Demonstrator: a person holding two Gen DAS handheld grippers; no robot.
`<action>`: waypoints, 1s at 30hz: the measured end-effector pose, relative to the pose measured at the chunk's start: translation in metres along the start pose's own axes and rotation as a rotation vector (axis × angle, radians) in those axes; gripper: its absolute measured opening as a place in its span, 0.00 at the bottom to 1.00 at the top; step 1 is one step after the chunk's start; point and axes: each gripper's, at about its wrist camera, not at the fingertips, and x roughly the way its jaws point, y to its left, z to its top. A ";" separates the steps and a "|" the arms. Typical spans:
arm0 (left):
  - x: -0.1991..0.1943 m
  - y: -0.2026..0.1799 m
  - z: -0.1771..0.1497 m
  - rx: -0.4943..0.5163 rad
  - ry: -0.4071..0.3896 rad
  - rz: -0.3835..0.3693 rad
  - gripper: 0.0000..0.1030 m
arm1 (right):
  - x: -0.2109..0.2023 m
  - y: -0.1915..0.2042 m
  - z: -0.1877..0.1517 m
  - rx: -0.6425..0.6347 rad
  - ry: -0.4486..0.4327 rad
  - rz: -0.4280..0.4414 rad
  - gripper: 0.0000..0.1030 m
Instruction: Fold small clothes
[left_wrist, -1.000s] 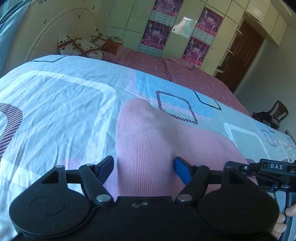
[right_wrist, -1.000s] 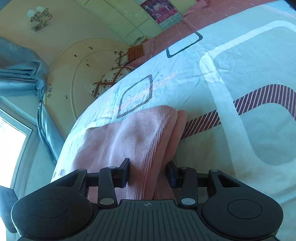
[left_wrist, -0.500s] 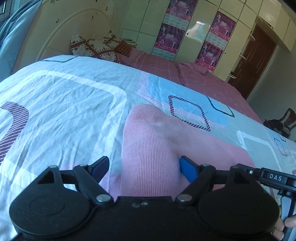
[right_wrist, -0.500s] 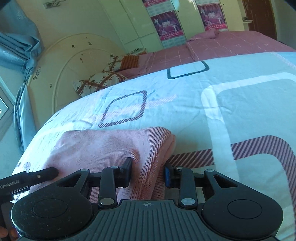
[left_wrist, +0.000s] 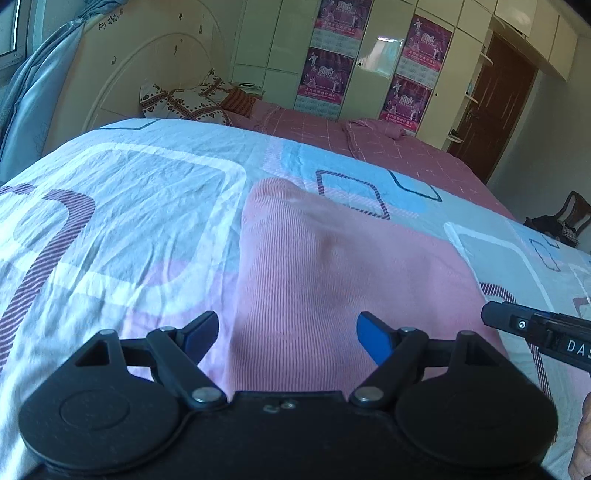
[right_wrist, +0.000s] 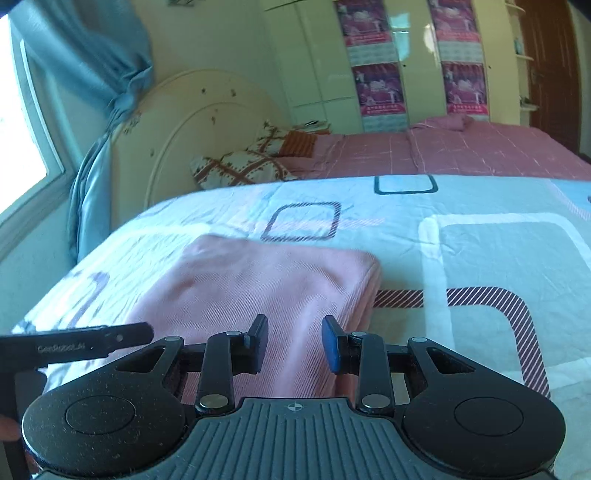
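Bedspread (left_wrist: 110, 206) bears folded pink garment (left_wrist: 332, 280)

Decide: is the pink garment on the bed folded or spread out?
Folded. The pink garment lies as a compact rectangle on the bedsheet, with stacked layers showing at its right edge.

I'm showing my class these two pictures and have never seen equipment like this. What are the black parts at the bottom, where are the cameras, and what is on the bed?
No robot: a person holds a two-fingered black gripper in each hand, each with a camera looking along its fingers. One picture comes from the left gripper, the other from the right gripper. On the patterned blue-and-white bedsheet lies a folded pink ribbed garment. Both grippers hang open above it, the right one narrower; neither holds anything.
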 end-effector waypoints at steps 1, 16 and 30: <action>0.001 -0.001 -0.004 0.001 0.010 0.004 0.78 | 0.000 0.004 -0.004 -0.014 0.004 -0.007 0.31; -0.011 0.004 -0.029 0.002 0.037 0.017 0.77 | 0.008 -0.009 -0.047 -0.002 0.091 -0.152 0.31; -0.017 0.004 -0.054 0.059 0.053 0.039 0.82 | -0.008 -0.015 -0.087 0.120 0.092 -0.179 0.31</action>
